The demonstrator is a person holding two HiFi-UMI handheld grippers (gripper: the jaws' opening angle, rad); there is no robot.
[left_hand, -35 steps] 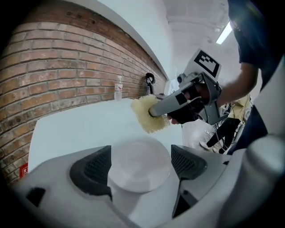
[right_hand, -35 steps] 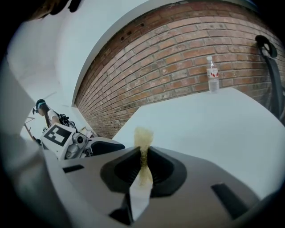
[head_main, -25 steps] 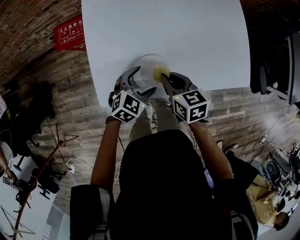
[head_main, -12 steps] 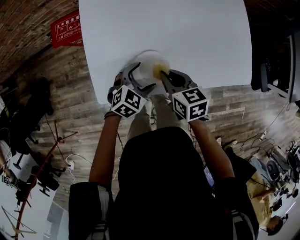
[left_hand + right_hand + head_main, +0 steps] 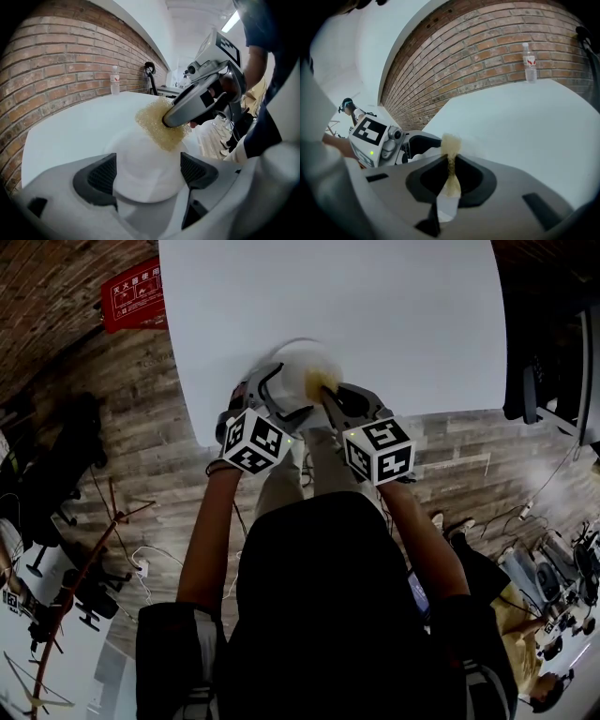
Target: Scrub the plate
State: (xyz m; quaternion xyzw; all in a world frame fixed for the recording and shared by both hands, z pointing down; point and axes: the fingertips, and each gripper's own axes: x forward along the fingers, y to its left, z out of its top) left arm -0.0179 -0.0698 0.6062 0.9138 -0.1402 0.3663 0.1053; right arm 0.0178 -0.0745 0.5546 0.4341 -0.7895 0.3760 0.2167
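My right gripper [image 5: 450, 165] is pinched tight on the yellow sponge [image 5: 451, 143], whose free end presses on the far right part of the white plate [image 5: 140, 157]. My left gripper [image 5: 147, 174] clasps that plate's near rim between its pads. The left gripper view shows sponge meeting plate — the right gripper view shows mainly the squeezed sponge. From the head view the plate sits by the table's [image 5: 375, 315] near edge, close to its left corner, with tabletop stretching wide beyond and rightward; a water bottle [image 5: 529, 63] stands far back by the brick wall [image 5: 487, 51].
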